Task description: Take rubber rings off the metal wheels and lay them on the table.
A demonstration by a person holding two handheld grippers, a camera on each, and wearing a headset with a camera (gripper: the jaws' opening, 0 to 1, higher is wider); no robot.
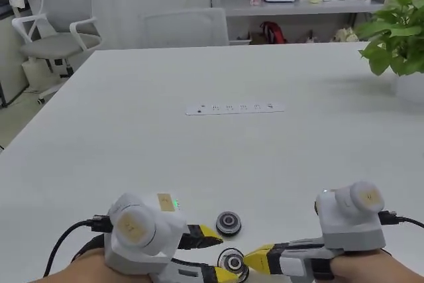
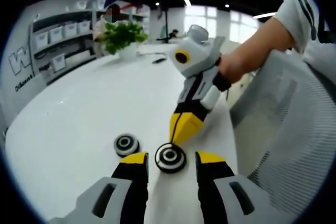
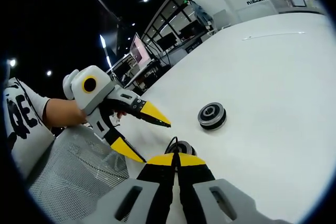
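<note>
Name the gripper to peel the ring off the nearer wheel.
Right. The right gripper, jaws shut, touches the nearer wheel at its rim; the left gripper, jaws open, straddles it, better for steadying.

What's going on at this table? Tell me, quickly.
A person works two grippers over two metal wheels on the white table. The left hand-held gripper is open, jaws straddling the near wheel. The right hand-held gripper is shut, tips at that wheel's rim; whether it grips anything is unclear. The far wheel sits untouched.
</note>
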